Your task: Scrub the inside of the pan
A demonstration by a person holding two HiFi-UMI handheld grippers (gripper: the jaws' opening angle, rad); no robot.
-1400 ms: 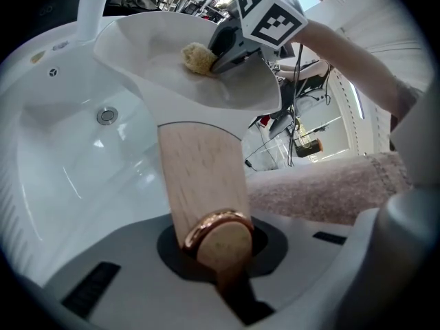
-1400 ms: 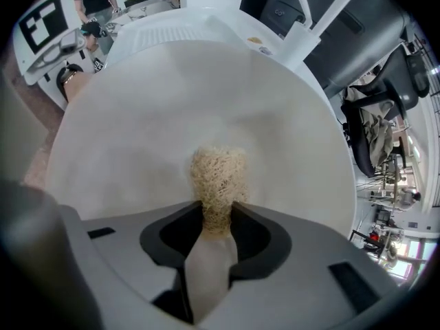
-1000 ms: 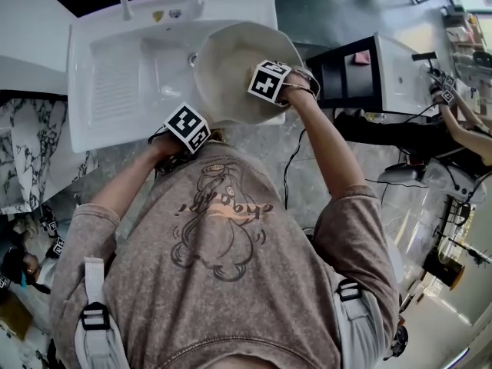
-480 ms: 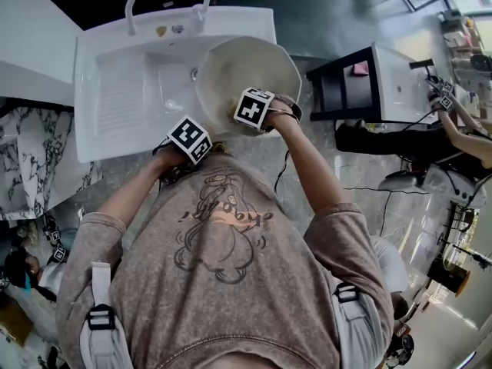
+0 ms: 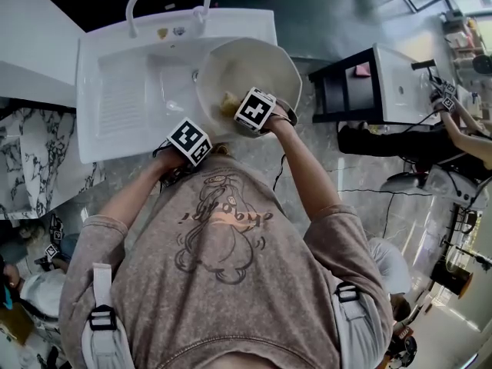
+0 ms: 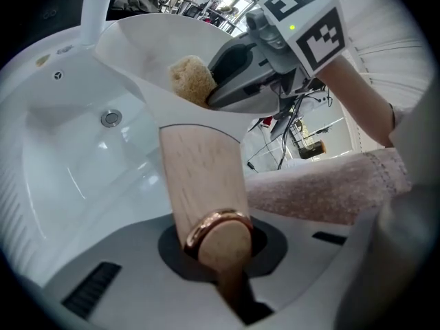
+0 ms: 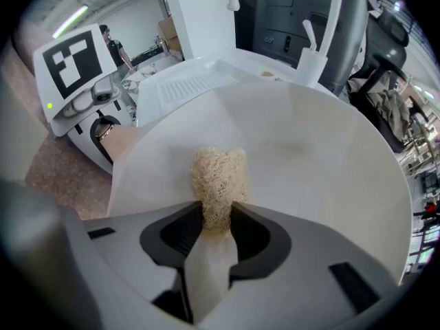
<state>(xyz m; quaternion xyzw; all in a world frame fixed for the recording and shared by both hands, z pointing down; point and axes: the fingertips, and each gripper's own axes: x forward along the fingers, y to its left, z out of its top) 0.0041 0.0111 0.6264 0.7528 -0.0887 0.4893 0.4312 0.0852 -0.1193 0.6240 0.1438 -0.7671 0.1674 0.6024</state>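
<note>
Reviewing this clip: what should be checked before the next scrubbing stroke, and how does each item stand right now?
1. Left tool shut on the wooden handle of the pan: ok.
2. Right tool shut on the loofah scrubber: ok.
3. Scrubber inside the pan, against its inner wall: ok.
4. Pan held above the sink: ok, though its right rim overhangs the sink's edge.
5. Water or soap on the scrubber: cannot tell.
</note>
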